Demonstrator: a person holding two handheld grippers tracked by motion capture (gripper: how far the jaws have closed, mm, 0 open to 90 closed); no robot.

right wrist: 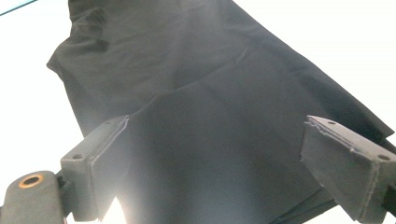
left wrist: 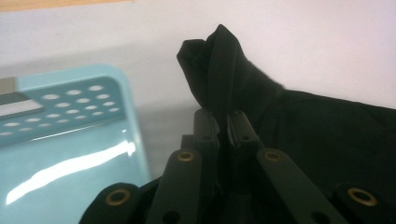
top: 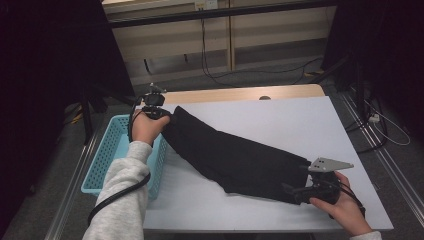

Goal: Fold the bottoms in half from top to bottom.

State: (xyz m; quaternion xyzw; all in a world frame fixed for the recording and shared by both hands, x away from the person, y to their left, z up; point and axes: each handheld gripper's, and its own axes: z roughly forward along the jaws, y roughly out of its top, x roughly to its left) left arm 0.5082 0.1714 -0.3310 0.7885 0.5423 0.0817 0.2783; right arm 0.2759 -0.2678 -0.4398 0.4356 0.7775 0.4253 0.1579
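The left gripper [top: 159, 114] pinches the far-left end of a long black cloth garment [top: 235, 157] lying on the white table [top: 300, 125], beside a light blue perforated plastic basket [top: 107, 150]. The garment's long axis runs diagonally from far left to near right. The right gripper [top: 295, 192] stands wide open over the near-right end, so this looks like the step of taking hold of both ends, and next its jaws should close on that edge.

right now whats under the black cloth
The black cloth lies on the white table, which shows all round it. Anything beneath its middle is covered. Its far end is pinched in the left gripper beside the blue basket.
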